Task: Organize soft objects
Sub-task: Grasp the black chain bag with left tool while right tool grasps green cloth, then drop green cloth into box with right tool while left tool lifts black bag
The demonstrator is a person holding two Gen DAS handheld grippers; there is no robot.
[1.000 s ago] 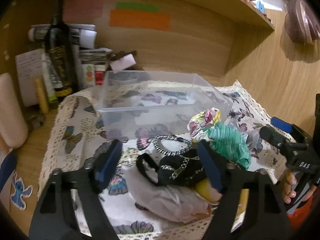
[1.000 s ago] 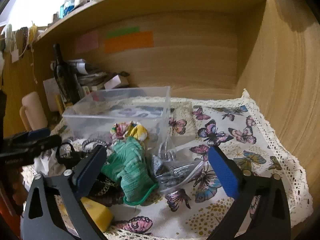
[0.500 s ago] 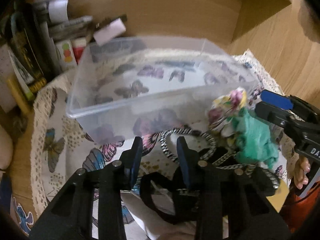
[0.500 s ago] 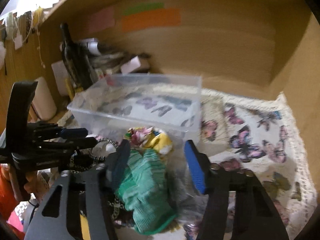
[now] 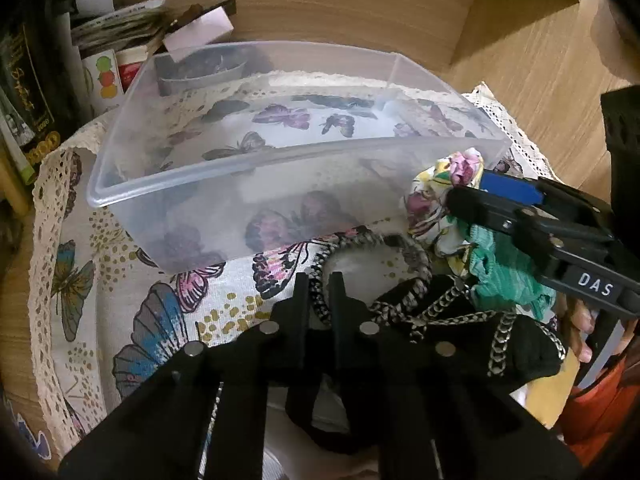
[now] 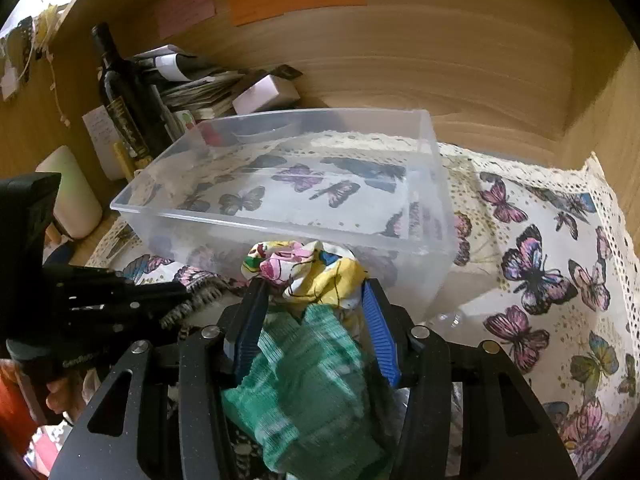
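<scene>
A clear plastic bin (image 5: 296,156) stands on the butterfly cloth (image 5: 168,320); it also shows in the right wrist view (image 6: 280,216). My left gripper (image 5: 319,286) is shut on a black-and-white braided band (image 5: 360,244) just in front of the bin. A black cloth with chain print (image 5: 480,332) lies right of it. My right gripper (image 6: 314,300) is shut on a bundle of flowered cloth (image 6: 308,270) and green cloth (image 6: 312,380), close to the bin's near wall. The right gripper also shows in the left wrist view (image 5: 492,196).
A dark bottle (image 6: 124,92), papers and small boxes (image 6: 264,92) stand behind the bin against the wooden back wall. A cream cylinder (image 6: 72,196) stands at the left. The wooden side wall (image 6: 612,92) rises at the right. Butterfly cloth (image 6: 540,272) spreads right of the bin.
Both grippers moved forward and down toward the pile and closed: the left onto the braided band, the right around the flowered and green cloth bundle.
</scene>
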